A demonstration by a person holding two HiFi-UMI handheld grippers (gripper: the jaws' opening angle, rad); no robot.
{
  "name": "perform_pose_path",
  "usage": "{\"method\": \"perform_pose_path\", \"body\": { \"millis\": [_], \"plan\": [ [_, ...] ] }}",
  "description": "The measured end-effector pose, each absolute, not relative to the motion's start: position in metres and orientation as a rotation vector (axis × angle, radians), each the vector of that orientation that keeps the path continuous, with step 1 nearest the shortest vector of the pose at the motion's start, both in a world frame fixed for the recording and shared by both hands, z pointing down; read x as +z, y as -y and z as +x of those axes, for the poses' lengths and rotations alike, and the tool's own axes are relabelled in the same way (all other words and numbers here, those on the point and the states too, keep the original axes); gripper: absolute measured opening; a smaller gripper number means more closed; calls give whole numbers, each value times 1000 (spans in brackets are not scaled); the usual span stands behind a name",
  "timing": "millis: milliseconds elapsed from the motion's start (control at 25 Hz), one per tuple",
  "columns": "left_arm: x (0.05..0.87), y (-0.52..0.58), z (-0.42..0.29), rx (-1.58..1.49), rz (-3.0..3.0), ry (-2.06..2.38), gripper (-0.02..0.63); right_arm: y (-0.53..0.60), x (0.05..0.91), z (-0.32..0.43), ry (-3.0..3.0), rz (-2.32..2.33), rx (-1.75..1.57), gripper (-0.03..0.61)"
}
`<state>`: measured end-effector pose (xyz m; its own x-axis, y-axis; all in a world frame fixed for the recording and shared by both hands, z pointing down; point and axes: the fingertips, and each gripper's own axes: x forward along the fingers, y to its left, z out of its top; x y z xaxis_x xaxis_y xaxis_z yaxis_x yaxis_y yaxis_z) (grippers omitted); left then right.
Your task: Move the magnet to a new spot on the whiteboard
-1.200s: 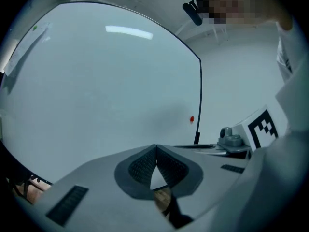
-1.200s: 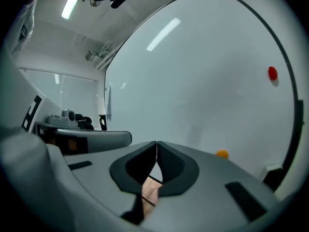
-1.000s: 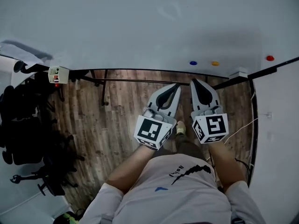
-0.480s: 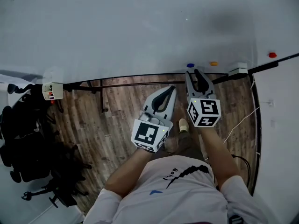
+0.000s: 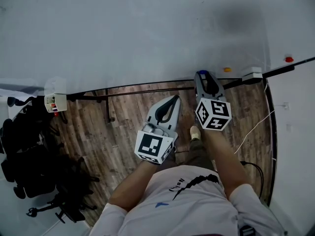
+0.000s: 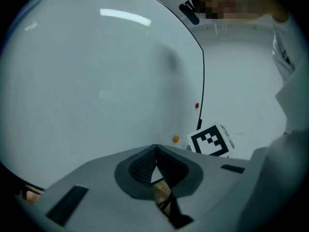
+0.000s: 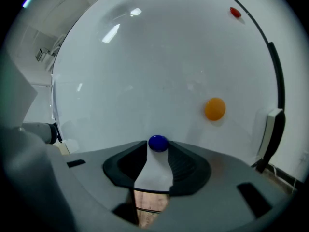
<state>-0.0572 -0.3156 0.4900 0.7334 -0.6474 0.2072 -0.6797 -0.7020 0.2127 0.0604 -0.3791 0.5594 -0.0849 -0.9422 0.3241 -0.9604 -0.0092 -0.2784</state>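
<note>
Right gripper [image 5: 204, 78] is pointing at the whiteboard [image 5: 147, 28], its jaws having just been opening wide, and is framing the blue magnet [image 7: 158, 143], low on the board, dead ahead between the tips without pinching it. Left gripper [image 5: 173, 101] is hanging farther off, jaws together and empty. Orange magnet [image 7: 214, 108] is sitting near on the right and red magnet [image 7: 235, 12] well beyond, neither blocking.

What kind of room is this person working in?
Probably an office or meeting room. A large whiteboard carries a blue magnet, an orange magnet and a red magnet. What look like black office chairs stand to one side on a wood-look floor.
</note>
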Motion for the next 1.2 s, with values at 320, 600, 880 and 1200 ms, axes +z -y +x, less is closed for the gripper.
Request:
{"method": "perform_pose_path", "body": {
  "millis": [320, 600, 880, 1200],
  "plan": [
    [490, 316, -72, 171, 2657, 1053, 12, 378, 559, 62, 2162, 2132, 715, 129],
    [489, 311, -71, 166, 2661, 1055, 12, 370, 558, 60, 2190, 2091, 707, 127],
    [483, 303, -69, 153, 2659, 1072, 12, 352, 533, 40, 2305, 1992, 668, 127],
    [446, 294, -82, 83, 2658, 1160, 12, 332, 463, 4, 2529, 1833, 585, 127]
  ]
}}
